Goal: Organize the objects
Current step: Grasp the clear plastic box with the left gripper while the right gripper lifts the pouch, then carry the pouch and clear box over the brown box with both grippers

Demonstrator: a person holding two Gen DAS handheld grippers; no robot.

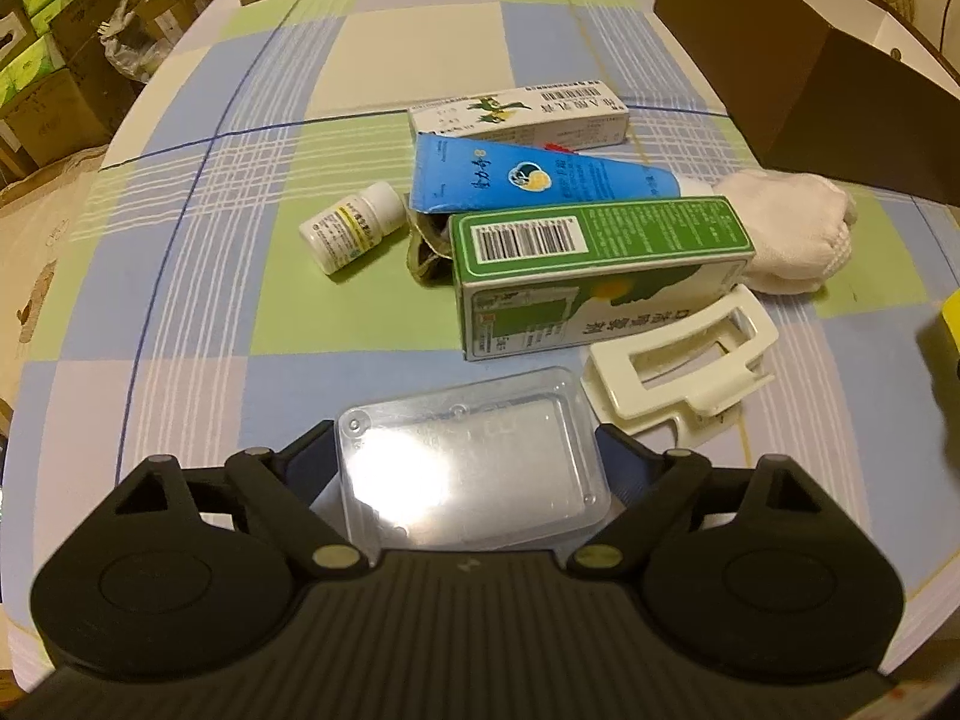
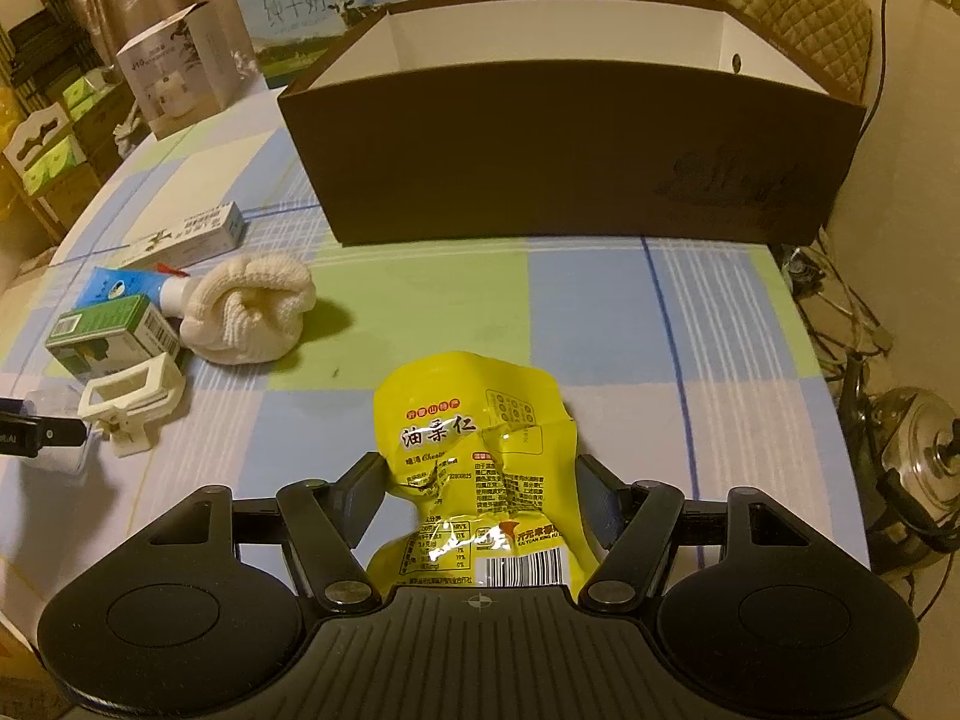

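Observation:
My left gripper [image 1: 465, 456] is shut on a clear plastic case [image 1: 468, 456], low over the checked tablecloth. Ahead of it lie a cream hair claw [image 1: 678, 366], a green carton [image 1: 600, 264], a blue tube [image 1: 528, 177], a white pill bottle [image 1: 354, 228], a long white carton [image 1: 516, 117] and a rolled white sock [image 1: 792, 234]. My right gripper [image 2: 480, 498] is shut on a yellow snack packet [image 2: 480, 450]. The brown open box [image 2: 570, 156] stands straight ahead of it. The pile shows to its left, around the sock [image 2: 249, 312].
The brown box [image 1: 798, 78] also shows at the left wrist view's upper right. A milk carton pack [image 2: 324, 6] and a small white box [image 2: 174, 72] stand at the table's far edge. A metal kettle [image 2: 924, 450] and cables sit off the table's right edge.

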